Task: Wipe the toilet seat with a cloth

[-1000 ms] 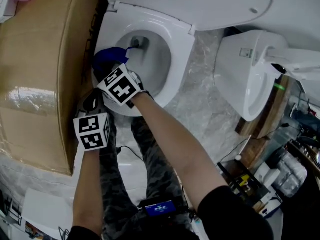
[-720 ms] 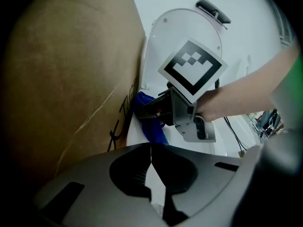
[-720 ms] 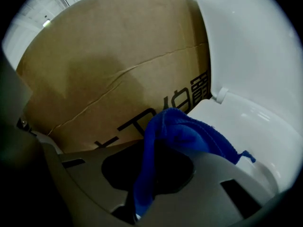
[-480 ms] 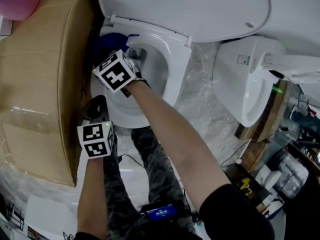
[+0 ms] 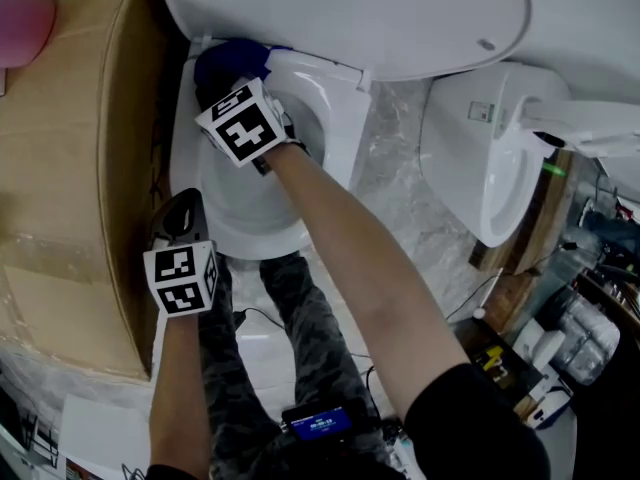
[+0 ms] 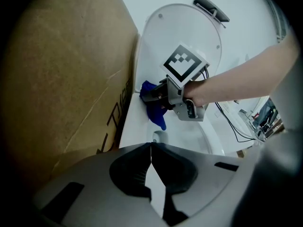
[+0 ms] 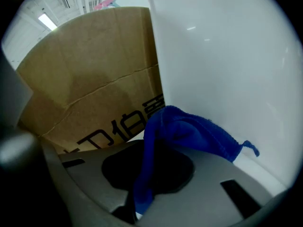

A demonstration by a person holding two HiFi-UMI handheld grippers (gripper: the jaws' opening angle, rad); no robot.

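The blue cloth [image 5: 232,60], clamped in the right hand-held gripper [image 5: 228,80], has been swept along the toilet seat [image 5: 345,103] from its near-left stretch to the far-left corner, beside the cardboard box [image 5: 70,168]. That side is judged wiped. The left hand-held gripper [image 5: 180,216] is held together, empty.

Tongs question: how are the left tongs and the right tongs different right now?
The right tongs are shut on a blue cloth; the left tongs are shut on nothing. The right tongs reach the back of the toilet seat, under the raised lid; the left tongs hang near its front, beside the cardboard box. Both carry a cube with square markers.
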